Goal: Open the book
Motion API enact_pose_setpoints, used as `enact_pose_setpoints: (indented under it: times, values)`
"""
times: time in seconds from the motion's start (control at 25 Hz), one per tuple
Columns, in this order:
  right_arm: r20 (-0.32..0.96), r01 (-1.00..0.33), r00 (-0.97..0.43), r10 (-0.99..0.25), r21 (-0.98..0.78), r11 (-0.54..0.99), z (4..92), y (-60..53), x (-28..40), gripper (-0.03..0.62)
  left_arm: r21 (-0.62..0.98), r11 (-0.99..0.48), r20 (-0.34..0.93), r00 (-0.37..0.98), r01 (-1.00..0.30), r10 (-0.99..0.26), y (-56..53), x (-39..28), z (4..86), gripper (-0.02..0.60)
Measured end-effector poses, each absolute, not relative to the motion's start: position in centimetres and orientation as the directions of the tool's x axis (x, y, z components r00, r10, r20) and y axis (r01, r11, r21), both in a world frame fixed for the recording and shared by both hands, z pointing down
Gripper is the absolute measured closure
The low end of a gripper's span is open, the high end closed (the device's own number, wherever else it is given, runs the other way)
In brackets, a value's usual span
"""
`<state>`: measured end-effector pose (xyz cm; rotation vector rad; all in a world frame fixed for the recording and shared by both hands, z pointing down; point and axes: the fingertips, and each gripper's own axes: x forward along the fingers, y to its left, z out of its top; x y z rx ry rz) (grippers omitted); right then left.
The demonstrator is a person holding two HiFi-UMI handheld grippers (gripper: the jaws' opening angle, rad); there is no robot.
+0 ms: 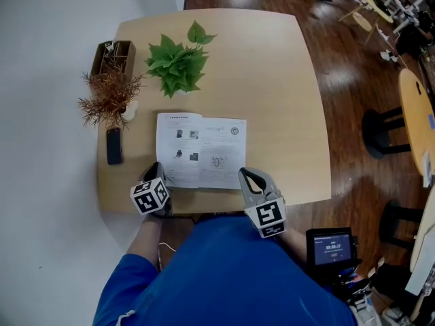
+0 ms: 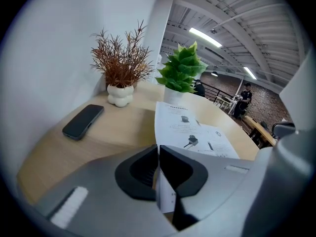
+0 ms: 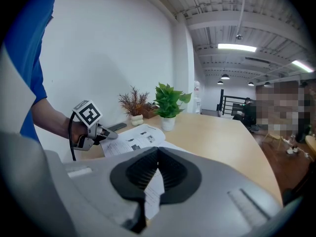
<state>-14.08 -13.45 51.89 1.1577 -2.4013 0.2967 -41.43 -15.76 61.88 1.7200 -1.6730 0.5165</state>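
The book [image 1: 201, 150] lies open and flat on the wooden table [image 1: 285, 100], its white printed pages facing up. My left gripper [image 1: 158, 173] is at the book's near left corner, jaws shut on the edge of the left page [image 2: 190, 135]. In the left gripper view the thin sheet runs between the closed pads of the left gripper [image 2: 158, 151]. My right gripper [image 1: 247, 177] is at the near right corner, shut on the right page's edge. The right gripper view shows paper pinched in the right gripper [image 3: 157, 153], with the book [image 3: 136, 138] and the left gripper [image 3: 109, 134] beyond.
A black phone [image 1: 114, 145] lies left of the book. Behind it stand a dried plant in a white pot [image 1: 109, 99], a wooden box [image 1: 112, 54] and a green potted plant [image 1: 178, 63]. The table's near edge is just under the grippers. Stools [image 1: 380, 131] stand to the right.
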Motion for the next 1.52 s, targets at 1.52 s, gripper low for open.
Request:
enact_pose_setpoints:
  times: [1.52]
  values:
    - [0.522,-0.812,-0.500,-0.690,-0.005,0.584,53.0,-13.9,-12.5,0.591,-0.010,0.000,0.817,-0.008,-1.000,-0.577,-16.1,-42.2,66.9,0.546]
